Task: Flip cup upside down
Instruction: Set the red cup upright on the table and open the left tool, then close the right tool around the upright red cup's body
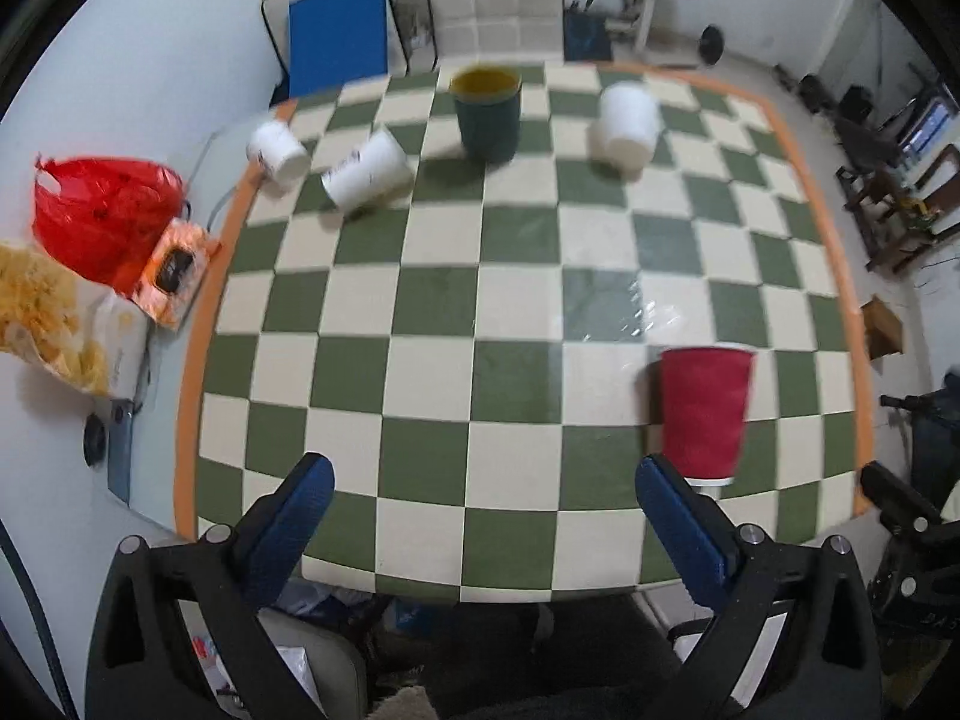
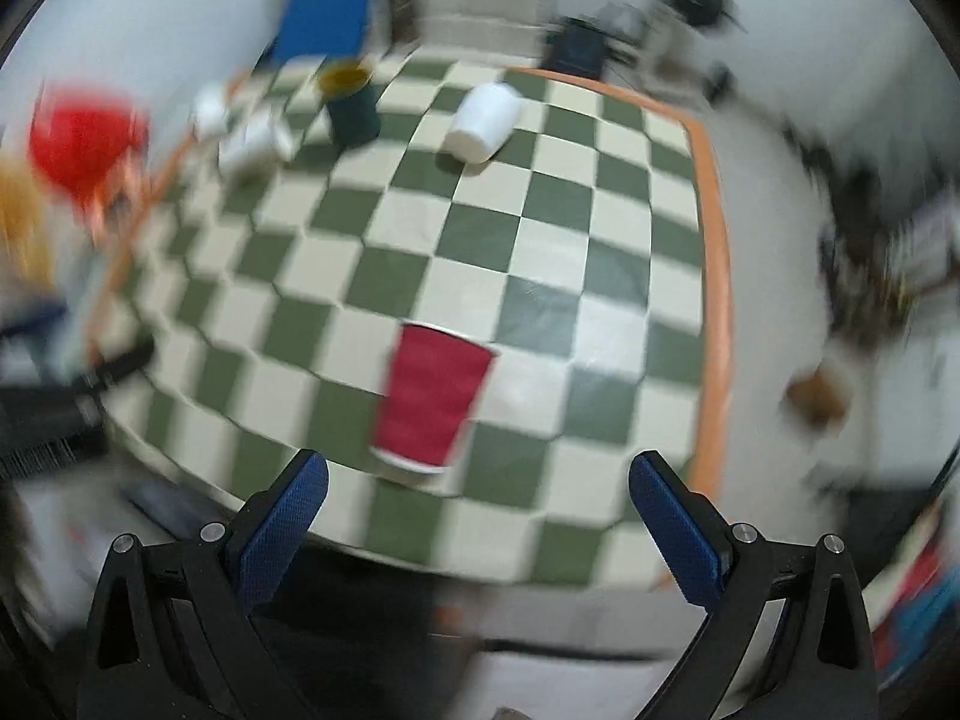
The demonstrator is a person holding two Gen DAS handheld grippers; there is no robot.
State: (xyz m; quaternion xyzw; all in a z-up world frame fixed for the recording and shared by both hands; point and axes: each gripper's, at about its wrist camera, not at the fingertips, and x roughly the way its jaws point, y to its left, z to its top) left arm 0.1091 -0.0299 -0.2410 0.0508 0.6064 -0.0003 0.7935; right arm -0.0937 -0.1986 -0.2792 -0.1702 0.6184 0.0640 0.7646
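Red cup (image 1: 705, 411): stands on the checkered surface (image 1: 480, 312) near its front right corner; the wide end is up and the narrow end, with a white band, is at the bottom. In the right wrist view the red cup (image 2: 432, 399) appears tilted and blurred.
Left tongs (image 1: 483, 495): fingers spread wide apart, holding nothing, hovering over the near edge of the surface. The red cup sits just beyond and slightly outside the right fingertip (image 1: 657, 477).
Right tongs (image 2: 480, 489): fingers spread wide apart, empty. The red cup lies ahead of them, between the two fingers' lines and closer to the left one; not touching.
Dark green cup (image 1: 487, 114): upright at the far side of the surface, yellow inside, open end up.
White cups: one (image 1: 627, 126) at the far right, blurred; whether it stands or lies I cannot tell from the left view, while the right view shows it leaning. One (image 1: 366, 168) lies on its side at the far left, with dark print on it. Another (image 1: 277, 155) lies beside it at the orange border.
Off the surface, left: a red plastic bag (image 1: 105, 219), an orange packet (image 1: 177, 273) and a bag of yellow snacks (image 1: 42, 318).
Right view: heavily motion-blurred.
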